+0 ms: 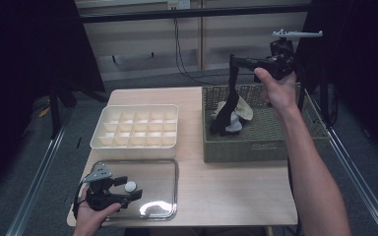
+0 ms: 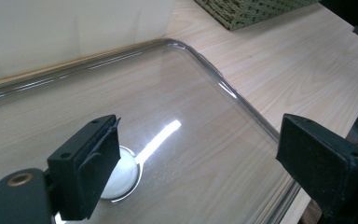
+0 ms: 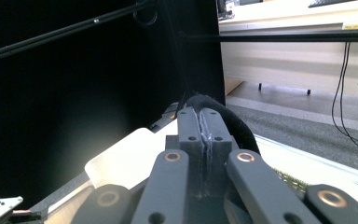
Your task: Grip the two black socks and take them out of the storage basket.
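My right gripper (image 1: 233, 60) is raised above the wicker basket (image 1: 248, 147), shut on the top of a long black sock (image 1: 231, 101). The sock hangs down into the basket onto white and beige cloth (image 1: 238, 115). In the right gripper view the jaws (image 3: 204, 125) are closed with black fabric (image 3: 228, 122) bulging around them. My left gripper (image 1: 130, 189) rests low over a clear tray (image 1: 175, 189) at the front left, open. A small white round piece (image 1: 130, 186) lies on the tray between its jaws, beside the left pad (image 2: 98, 158) in the left gripper view (image 2: 123, 173).
A white box with several small compartments (image 1: 134, 143) stands behind the tray, left of the basket. Bare wooden tabletop (image 1: 226, 191) lies in front of the basket. A black frame bar (image 1: 192, 12) and hanging cables cross behind the table.
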`<state>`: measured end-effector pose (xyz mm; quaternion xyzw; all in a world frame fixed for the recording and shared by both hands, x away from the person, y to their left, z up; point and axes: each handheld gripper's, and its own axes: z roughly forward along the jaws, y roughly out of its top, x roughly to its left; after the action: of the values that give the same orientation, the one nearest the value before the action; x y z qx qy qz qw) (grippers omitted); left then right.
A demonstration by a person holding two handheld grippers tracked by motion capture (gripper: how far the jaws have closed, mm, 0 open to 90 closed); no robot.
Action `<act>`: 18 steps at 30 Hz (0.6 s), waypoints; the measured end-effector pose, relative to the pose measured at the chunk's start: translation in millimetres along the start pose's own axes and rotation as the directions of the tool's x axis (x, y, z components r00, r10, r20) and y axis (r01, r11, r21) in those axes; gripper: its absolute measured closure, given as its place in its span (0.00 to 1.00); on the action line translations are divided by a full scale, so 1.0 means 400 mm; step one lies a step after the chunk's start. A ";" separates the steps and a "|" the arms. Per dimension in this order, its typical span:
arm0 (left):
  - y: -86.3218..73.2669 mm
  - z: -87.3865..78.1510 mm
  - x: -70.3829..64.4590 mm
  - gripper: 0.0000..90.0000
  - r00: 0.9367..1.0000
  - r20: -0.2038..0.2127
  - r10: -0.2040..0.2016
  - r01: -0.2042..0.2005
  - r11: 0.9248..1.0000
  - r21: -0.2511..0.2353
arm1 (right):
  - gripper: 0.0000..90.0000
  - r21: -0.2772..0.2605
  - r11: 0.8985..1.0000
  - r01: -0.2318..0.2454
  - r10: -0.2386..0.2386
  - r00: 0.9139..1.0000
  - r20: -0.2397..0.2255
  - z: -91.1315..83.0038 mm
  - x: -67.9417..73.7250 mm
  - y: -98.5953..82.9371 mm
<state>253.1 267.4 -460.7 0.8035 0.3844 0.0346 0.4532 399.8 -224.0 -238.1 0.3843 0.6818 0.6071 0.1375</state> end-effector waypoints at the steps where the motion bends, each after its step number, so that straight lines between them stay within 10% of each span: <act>1: 0.000 0.001 -0.002 0.14 1.000 0.004 0.003 -0.003 1.000 0.002 | 0.98 -0.005 1.000 0.000 0.000 1.000 -0.001 -0.004 0.002 0.003; 18: -0.003 0.005 -0.007 0.14 1.000 0.004 0.009 -0.009 1.000 0.007 | 0.98 -0.012 1.000 0.022 -0.022 0.999 -0.030 -0.044 0.055 0.022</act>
<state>251.1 264.5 -461.6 0.8069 0.3802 0.0337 0.4507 376.6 -221.6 -219.9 0.3668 0.6844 0.6152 0.1362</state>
